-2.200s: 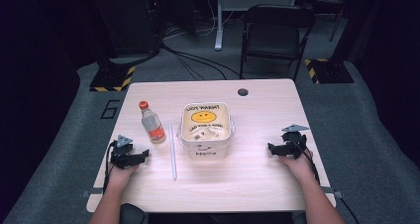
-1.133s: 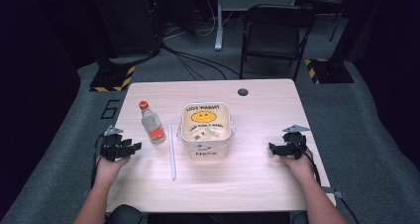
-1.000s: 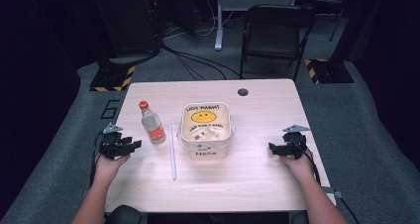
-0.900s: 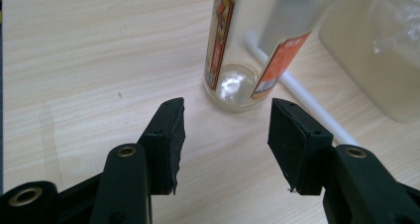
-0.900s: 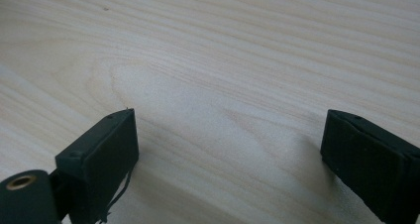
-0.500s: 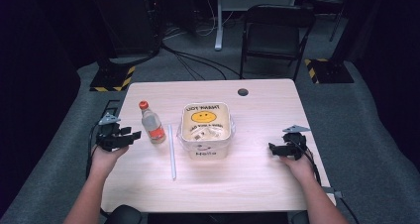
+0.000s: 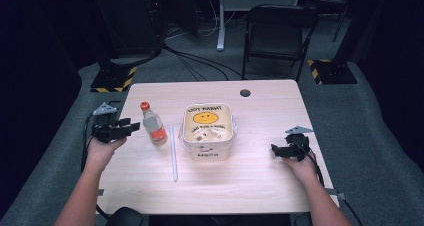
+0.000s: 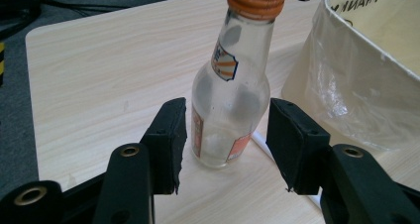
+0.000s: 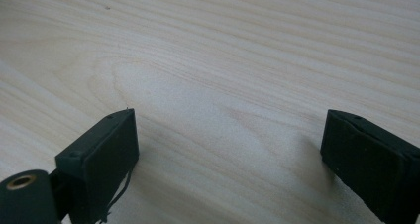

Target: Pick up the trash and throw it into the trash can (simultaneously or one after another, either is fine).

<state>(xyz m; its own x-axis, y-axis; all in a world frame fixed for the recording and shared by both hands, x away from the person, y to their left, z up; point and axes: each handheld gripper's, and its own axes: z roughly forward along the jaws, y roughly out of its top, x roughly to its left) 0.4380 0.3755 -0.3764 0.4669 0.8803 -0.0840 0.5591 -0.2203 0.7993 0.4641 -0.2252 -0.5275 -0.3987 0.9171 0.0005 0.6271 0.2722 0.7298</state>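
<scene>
One bottle (image 8: 230,80), one tub (image 7: 208,131), one straw (image 7: 173,153). Left gripper (image 8: 225,140) wide, jaws just closing, bottle between, untouched. Right gripper (image 9: 228,149) wide, empty.

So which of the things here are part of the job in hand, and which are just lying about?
In play:
- bottle, standing upright, lined up between the open jaws of the left gripper, not yet gripped
- left gripper

Lying about:
- tub with the smiley face
- straw flat on the table
- right gripper, open over bare table
- chair behind the table
</scene>
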